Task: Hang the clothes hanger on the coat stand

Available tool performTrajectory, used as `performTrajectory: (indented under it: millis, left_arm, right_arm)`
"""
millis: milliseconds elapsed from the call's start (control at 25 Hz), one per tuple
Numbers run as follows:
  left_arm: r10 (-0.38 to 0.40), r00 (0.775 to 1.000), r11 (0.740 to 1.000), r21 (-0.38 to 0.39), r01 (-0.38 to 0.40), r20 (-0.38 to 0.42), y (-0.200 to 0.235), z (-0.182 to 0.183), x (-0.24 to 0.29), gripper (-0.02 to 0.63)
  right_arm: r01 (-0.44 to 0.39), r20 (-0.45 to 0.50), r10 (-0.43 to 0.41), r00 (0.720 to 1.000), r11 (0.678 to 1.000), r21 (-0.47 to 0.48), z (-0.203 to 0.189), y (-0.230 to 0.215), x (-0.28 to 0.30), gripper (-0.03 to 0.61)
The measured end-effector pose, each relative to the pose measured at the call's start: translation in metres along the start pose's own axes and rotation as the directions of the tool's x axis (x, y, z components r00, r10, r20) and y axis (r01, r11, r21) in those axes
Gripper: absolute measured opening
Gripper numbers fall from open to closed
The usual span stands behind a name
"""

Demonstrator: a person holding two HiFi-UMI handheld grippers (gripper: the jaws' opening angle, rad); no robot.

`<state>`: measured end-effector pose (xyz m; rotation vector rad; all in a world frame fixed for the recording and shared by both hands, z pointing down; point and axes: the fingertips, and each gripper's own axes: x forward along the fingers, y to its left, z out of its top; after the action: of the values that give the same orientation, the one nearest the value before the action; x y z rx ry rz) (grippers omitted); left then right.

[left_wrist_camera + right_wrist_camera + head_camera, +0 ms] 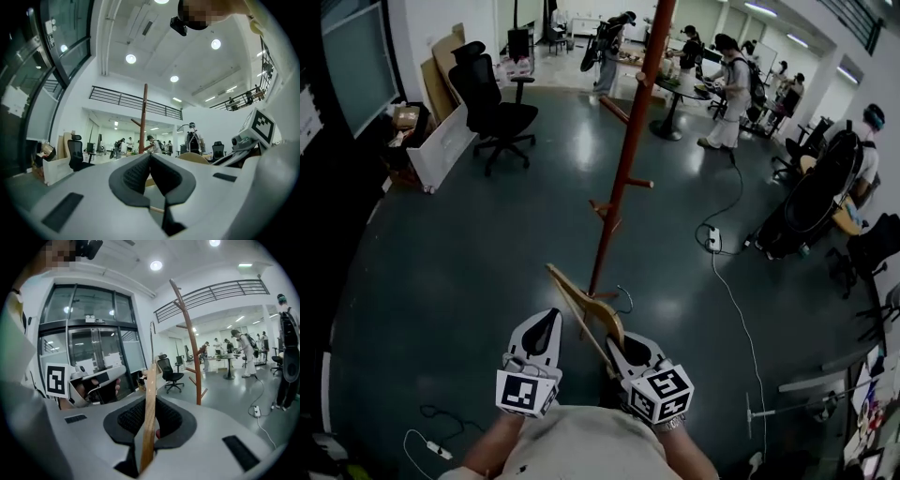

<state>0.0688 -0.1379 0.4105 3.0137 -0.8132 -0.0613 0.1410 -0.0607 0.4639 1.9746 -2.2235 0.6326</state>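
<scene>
The coat stand (pixel 623 155) is a tall red-brown pole with short pegs, standing on the dark floor just ahead of me. It also shows in the left gripper view (pixel 143 117) and the right gripper view (pixel 190 341). My right gripper (pixel 615 341) is shut on the wooden clothes hanger (pixel 584 307), which tilts up to the left near the pole's foot. In the right gripper view the hanger's bar (pixel 149 413) runs between the jaws of the right gripper (pixel 151 401), with its metal hook (pixel 151 341) above. My left gripper (pixel 547 319) (pixel 150 156) is shut on nothing, beside the right one.
A black office chair (pixel 499 111) and a white cart (pixel 441 142) stand at the far left. A power strip (pixel 712 240) with a long cable lies right of the stand. A black seat (pixel 811 199) is at the right. Several people stand round a far table (pixel 680 86).
</scene>
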Motion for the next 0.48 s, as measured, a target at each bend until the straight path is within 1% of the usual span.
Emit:
performTrajectory:
  millis: [160, 280, 360, 480]
  left_arm:
    - [0.101, 0.995, 0.995, 0.024, -0.101, 0.001, -0.008, -0.014, 0.056, 0.012]
    - [0.174, 0.985, 0.985, 0.005, -0.174, -0.003, -0.021, -0.016, 0.094, 0.012]
    - [0.246, 0.969, 0.969, 0.007, -0.246, -0.017, -0.026, -0.013, 0.115, 0.012]
    - [0.342, 0.939, 0.939, 0.052, -0.340, -0.024, -0.032, 0.000, 0.143, 0.012]
  right_arm:
    - [-0.100, -0.023, 0.099, 0.995, 0.993, -0.062, 0.024, -0.058, 0.020, 0.069]
    - [-0.162, -0.042, 0.159, 0.986, 0.983, -0.083, 0.043, -0.108, 0.029, 0.069]
    - [-0.202, -0.047, 0.199, 0.979, 0.976, -0.087, 0.060, -0.139, 0.034, 0.069]
    - [-0.248, -0.027, 0.247, 0.969, 0.964, -0.092, 0.097, -0.178, 0.047, 0.069]
